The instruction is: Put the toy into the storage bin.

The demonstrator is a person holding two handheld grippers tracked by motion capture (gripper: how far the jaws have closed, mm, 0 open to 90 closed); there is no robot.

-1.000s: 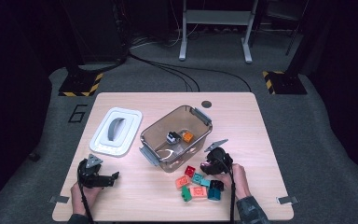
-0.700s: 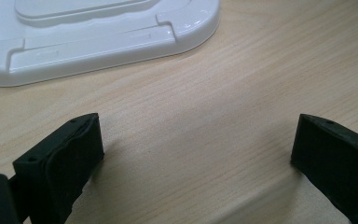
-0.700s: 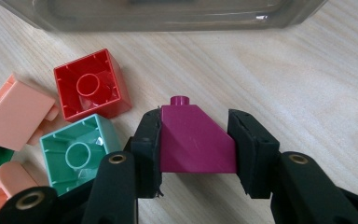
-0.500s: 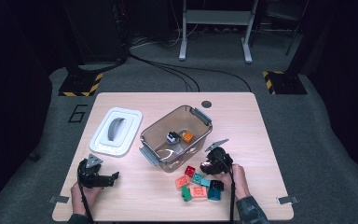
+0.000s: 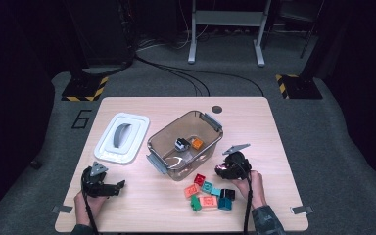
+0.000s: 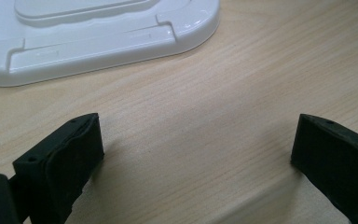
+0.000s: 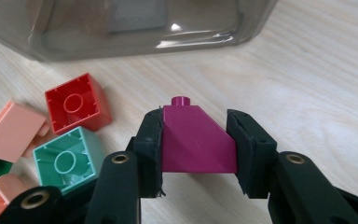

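Right gripper (image 5: 223,170), seen from the high view, sits by the clear plastic bin (image 5: 210,147), just above the scattered toy bricks (image 5: 208,194) on the wooden table (image 5: 274,137); the left gripper (image 5: 115,187) rests near the white plastic lid (image 5: 122,138). From the left gripper view, its jaws stand wide apart over bare wood. From the right gripper view, the jaws are clamped on a magenta sloped brick (image 7: 196,140), beside a red brick (image 7: 77,103) and a mint brick (image 7: 65,158).
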